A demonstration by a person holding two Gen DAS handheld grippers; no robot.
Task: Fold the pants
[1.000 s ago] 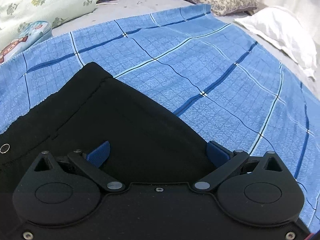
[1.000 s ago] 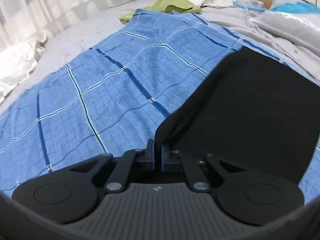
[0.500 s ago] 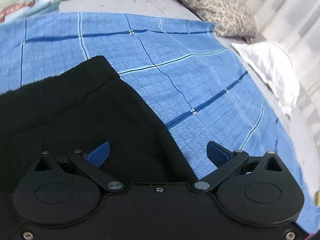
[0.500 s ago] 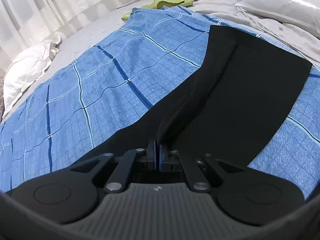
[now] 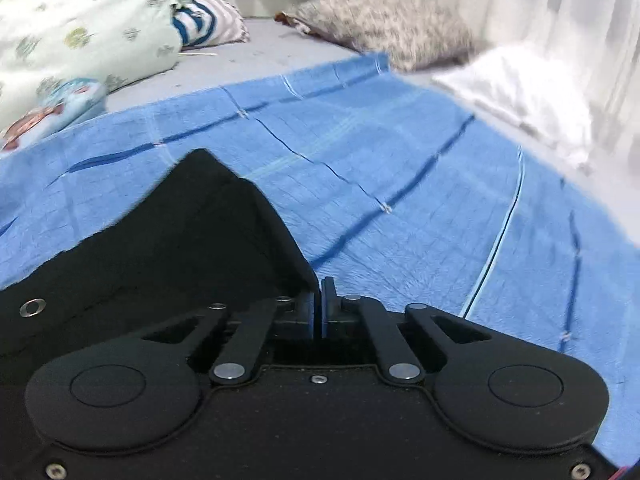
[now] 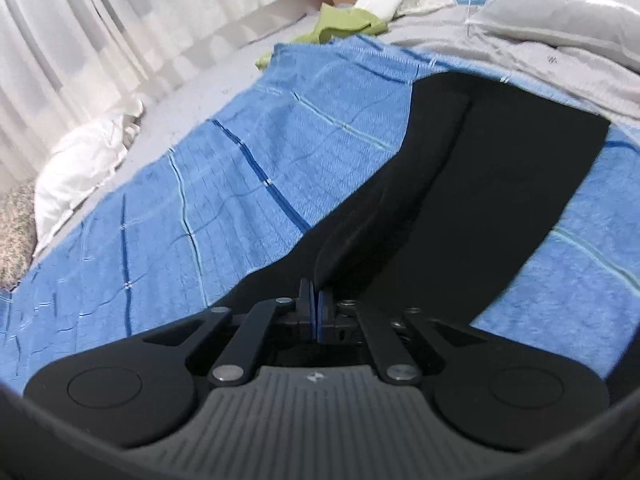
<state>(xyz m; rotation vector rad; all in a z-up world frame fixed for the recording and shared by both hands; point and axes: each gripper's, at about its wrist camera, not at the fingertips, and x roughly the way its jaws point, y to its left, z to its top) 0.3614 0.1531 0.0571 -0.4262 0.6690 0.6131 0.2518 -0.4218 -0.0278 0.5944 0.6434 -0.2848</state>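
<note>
Left wrist view: left gripper is clamped on an edge of the black pants, which spread ahead-left of it over the blue blanket. Right gripper pinches the pants' fabric, the legs stretching ahead-right.

The black pants are spread on the blue checked blanket, their right edge pinched between the closed jaws of the left gripper. A metal eyelet is seen at the pants' left.

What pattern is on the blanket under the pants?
Blue blanket with dark and pale stripes in a plaid grid; clearest in the left wrist view.
</note>
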